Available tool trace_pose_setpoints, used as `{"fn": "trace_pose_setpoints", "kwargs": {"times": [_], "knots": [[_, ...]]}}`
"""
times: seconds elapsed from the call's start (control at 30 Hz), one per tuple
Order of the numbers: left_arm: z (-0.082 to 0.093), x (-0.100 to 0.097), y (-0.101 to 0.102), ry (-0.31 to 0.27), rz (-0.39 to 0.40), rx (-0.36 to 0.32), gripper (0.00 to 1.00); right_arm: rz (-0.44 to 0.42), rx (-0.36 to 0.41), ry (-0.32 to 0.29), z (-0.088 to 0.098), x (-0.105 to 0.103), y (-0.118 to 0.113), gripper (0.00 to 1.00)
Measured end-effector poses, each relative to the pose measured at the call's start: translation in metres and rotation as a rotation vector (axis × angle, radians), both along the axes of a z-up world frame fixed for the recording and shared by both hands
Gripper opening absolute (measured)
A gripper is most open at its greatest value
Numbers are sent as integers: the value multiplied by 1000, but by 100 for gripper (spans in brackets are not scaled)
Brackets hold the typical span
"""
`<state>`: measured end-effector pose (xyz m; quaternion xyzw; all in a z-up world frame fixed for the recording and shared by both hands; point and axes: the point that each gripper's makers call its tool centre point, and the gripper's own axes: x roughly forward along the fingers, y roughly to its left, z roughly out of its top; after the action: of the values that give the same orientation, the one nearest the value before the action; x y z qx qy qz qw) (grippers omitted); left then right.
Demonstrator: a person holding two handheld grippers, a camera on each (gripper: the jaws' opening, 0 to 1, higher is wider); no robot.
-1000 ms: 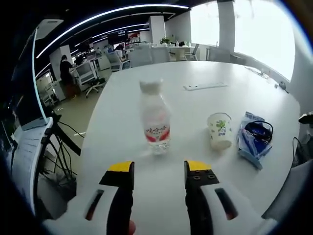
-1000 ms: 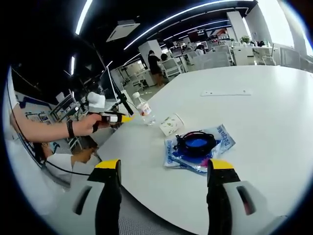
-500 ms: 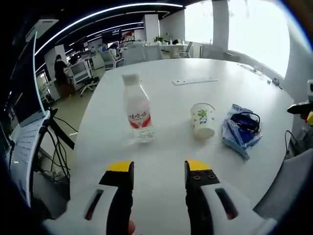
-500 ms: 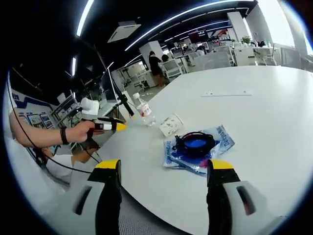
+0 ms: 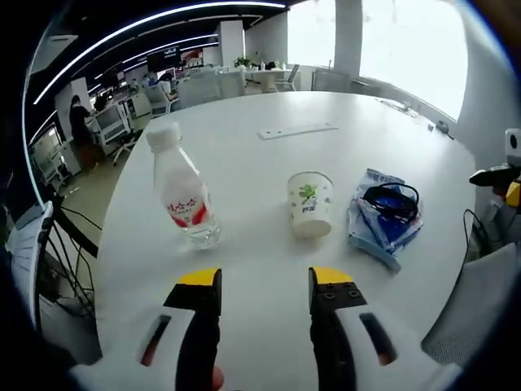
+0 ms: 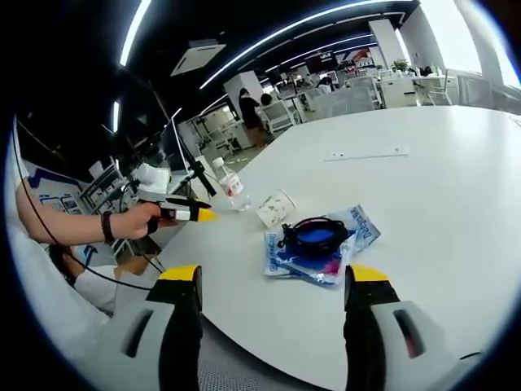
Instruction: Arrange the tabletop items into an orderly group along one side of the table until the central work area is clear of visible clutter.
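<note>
Left gripper (image 5: 264,281): jaws spread, holding nothing, low over the near table edge.
Right gripper (image 6: 273,277): jaws spread wide, nothing between them; it hovers off the table edge.
Water bottle (image 5: 184,194): upright, white cap, red label, at 11 o'clock from the left gripper.
Paper cup (image 5: 310,204): upright, at 1 o'clock, well apart from the bottle.
Blue packet (image 5: 381,220): flat at 2 o'clock, just beside the cup, a black cord coiled on it.
White table (image 5: 244,155): round-edged; a white strip (image 5: 295,130) lies far across at 12 o'clock.
Hand (image 6: 145,218): grips the left gripper at 10 o'clock in the right gripper view.
</note>
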<state>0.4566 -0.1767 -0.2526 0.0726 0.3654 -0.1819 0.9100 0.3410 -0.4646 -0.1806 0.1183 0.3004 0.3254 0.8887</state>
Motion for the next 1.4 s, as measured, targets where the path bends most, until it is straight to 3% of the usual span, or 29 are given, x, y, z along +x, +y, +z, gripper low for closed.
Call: {"fn": "trace_pose_setpoints", "kwargs": {"times": [0.6, 0.8, 1.23, 1.4], "knots": [[-8, 42, -60, 15, -95, -45, 44, -91, -10, 31, -9, -7, -29, 70], [-9, 48, -74, 24, -120, -51, 44, -114, -12, 40, -12, -7, -35, 70], [-20, 60, -93, 88, -112, -99, 45, -116, -14, 47, -12, 3, -32, 70], [-35, 64, -91, 137, -45, -118, 47, -113, -13, 45, -11, 6, -30, 70]]}}
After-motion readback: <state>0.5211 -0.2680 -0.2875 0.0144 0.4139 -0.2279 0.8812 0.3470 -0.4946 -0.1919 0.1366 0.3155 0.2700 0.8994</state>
